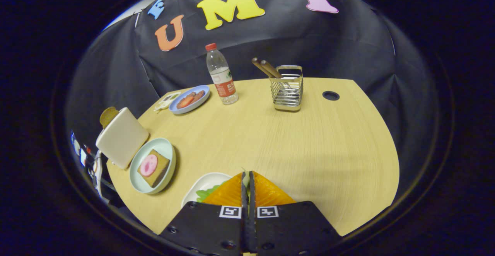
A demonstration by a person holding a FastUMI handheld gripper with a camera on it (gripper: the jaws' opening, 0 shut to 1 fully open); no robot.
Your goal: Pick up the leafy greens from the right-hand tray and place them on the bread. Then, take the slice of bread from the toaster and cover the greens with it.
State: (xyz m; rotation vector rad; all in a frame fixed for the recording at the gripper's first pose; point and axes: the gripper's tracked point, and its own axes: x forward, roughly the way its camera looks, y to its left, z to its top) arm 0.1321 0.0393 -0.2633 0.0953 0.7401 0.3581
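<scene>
The claw (247, 178) sat low over the near edge of the wooden surface (309, 140), its two fingers (232, 192) drawn almost together with a thin sliver of pale green leaf pinched in the narrow gap at their tips, so it appeared clenched on the leafy greens (209, 193). More of the greens spread out just left of the fingers, lying on a white tray (201, 184) that was partly hidden beneath them. Further left stood a pale green plate (166, 147) carrying a slice of bread (156, 169) topped with a round pink slice. Just beside that plate, at the surface's left edge, was a cream toaster (122, 138) with a brown slice of bread (108, 116) poking up from its top. Well beyond the fingers, near the far edge, a blue plate (203, 93) held orange and brown food pieces, a small white item lay just left of it, a clear water bottle (221, 76) with a red cap stood upright, and a wire utensil holder (287, 89) held wooden-handled utensils leaning to the left. A round cable hole (331, 95) sat to the holder's right.
</scene>
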